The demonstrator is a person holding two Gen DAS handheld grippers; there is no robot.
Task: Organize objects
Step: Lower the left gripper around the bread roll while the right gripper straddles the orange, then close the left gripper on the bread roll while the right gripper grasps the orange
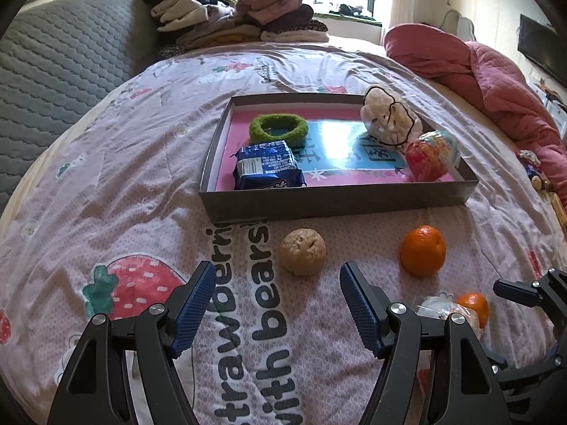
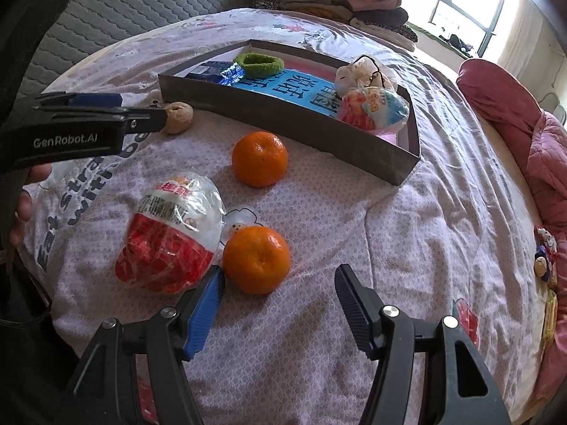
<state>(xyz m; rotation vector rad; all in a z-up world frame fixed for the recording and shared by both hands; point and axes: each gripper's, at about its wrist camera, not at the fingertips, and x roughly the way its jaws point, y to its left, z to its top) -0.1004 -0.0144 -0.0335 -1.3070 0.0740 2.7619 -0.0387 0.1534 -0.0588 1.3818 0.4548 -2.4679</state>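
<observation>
From my left wrist camera, the left gripper stands wide apart and empty above the bedspread. The beige ball lies just ahead, between the lines of the two fingers but beyond their tips. An orange sits off to the right, well apart. Further on is the shallow box, holding a blue snack packet, a green ring, a white pouch and a wrapped egg.

From my right wrist camera, the right gripper is also spread wide, empty. A near orange lies just beyond the tips, close beside the left finger. A red-and-white wrapped egg rests just left of it.
</observation>
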